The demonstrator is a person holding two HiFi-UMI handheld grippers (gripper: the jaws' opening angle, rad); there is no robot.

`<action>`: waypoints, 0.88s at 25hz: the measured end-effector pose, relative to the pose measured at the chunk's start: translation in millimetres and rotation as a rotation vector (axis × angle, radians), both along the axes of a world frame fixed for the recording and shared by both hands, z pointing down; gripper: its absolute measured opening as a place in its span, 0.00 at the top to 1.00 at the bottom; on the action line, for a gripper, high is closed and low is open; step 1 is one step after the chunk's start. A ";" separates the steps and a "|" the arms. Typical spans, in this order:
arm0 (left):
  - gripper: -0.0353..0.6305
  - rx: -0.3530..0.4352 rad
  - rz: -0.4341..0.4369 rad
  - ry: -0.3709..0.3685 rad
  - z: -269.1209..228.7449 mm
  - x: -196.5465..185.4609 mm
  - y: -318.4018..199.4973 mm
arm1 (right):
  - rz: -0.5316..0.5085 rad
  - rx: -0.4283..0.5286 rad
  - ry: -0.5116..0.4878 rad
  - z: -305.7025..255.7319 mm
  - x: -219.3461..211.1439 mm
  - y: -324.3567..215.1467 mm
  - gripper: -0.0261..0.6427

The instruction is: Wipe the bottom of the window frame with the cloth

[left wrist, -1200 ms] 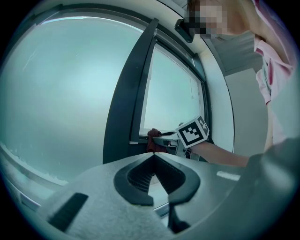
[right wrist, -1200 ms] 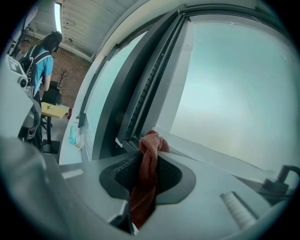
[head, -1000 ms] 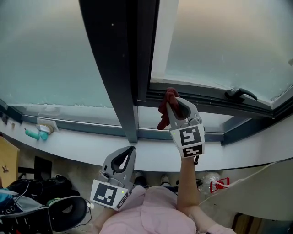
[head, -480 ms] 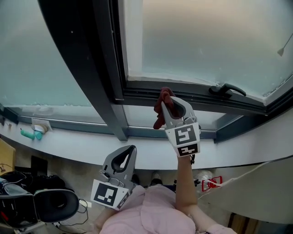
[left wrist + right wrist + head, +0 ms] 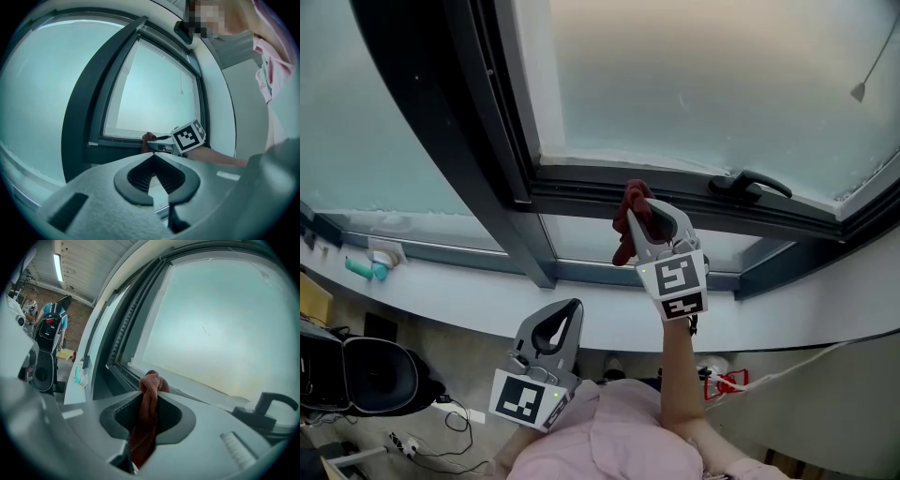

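My right gripper (image 5: 643, 214) is raised to the window and shut on a dark red cloth (image 5: 630, 214), whose bunched end (image 5: 151, 386) sticks out past the jaws. The cloth's tip is at the dark bottom rail of the window frame (image 5: 581, 186); whether it touches is not clear. The left gripper view shows the same cloth (image 5: 148, 138) and right gripper (image 5: 159, 143) against the frame. My left gripper (image 5: 564, 315) hangs low near the body, jaws closed with nothing between them.
A black window handle (image 5: 750, 184) sits on the frame to the right of the cloth. A thick dark mullion (image 5: 459, 122) runs down on the left. Below lies a white sill (image 5: 469, 300) with a teal object (image 5: 366, 270). An office chair (image 5: 366, 375) stands lower left.
The view has shifted so the window and handle sit further left and higher. My right gripper with the cloth stays at the bottom rail, drifting slightly left. The left gripper has hardly moved.
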State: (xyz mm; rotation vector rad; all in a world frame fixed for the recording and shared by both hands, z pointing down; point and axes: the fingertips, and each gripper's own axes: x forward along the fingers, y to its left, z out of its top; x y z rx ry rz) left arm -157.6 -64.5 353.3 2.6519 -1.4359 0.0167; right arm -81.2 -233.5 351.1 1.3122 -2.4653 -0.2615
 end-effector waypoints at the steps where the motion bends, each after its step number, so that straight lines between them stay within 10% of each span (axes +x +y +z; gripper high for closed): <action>1: 0.95 0.001 -0.006 -0.001 0.2 2.9 1.2 | -0.002 0.001 -0.001 0.0 3.1 0.1 0.84; 22: 0.95 0.034 -0.086 -0.007 -3.9 47.3 23.4 | -0.002 0.014 -0.019 0.3 65.6 3.3 0.84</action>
